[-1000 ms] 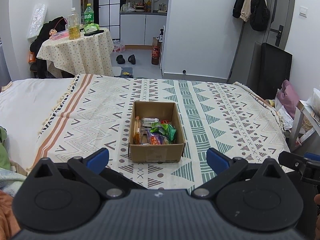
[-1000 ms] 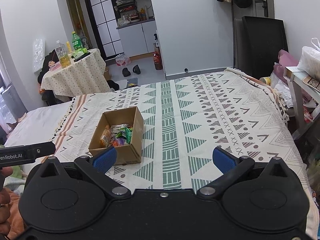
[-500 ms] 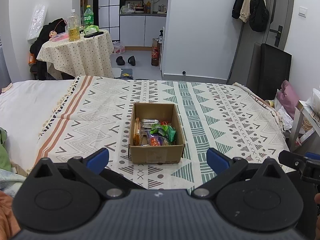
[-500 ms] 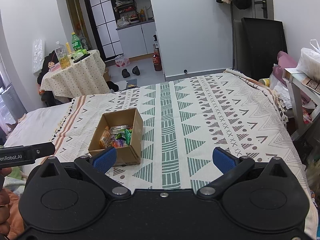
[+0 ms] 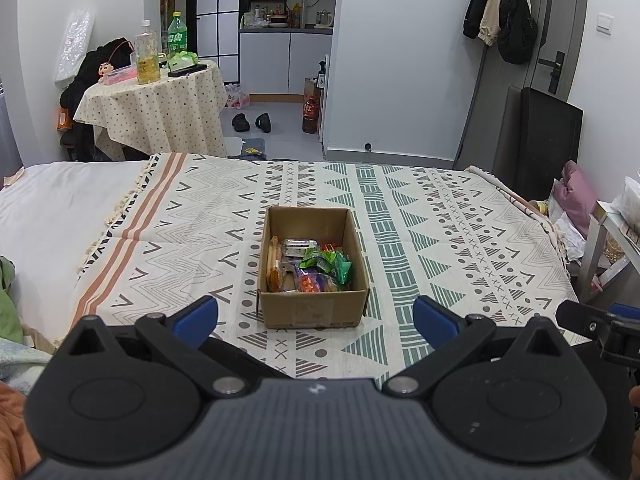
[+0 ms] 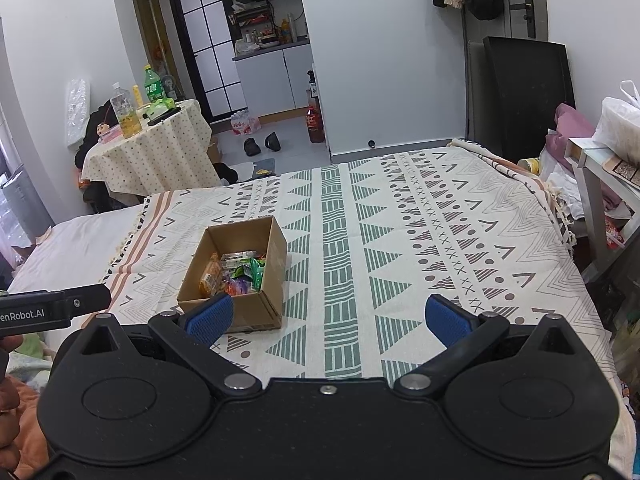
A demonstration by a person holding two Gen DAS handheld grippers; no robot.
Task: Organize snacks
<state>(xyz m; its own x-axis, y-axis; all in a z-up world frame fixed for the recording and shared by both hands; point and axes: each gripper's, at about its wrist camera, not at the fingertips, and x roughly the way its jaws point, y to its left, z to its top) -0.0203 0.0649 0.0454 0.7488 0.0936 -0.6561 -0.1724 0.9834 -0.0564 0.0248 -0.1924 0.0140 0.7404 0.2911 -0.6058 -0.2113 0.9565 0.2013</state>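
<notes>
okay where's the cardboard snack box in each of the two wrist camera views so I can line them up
Left wrist view: the cardboard box sits just below centre on the patterned blanket, straight ahead between the open left tool's fingers.
Right wrist view: the same box lies left of centre, behind the open right tool's left finger.
Shared landmark: the round table with the dotted cloth, far left in both views.

A box (image 5: 313, 308) sits on the blanket (image 5: 420, 216) spread over the bed (image 5: 52, 200), with snacks (image 5: 310, 266) piled inside it toward its near end. Beyond the bed's far left corner stands a round table (image 5: 160, 112) carrying bottles (image 5: 146, 58), and behind that lies the kitchen (image 5: 286, 40). To the bed's right stands a side table (image 6: 600, 168).
</notes>
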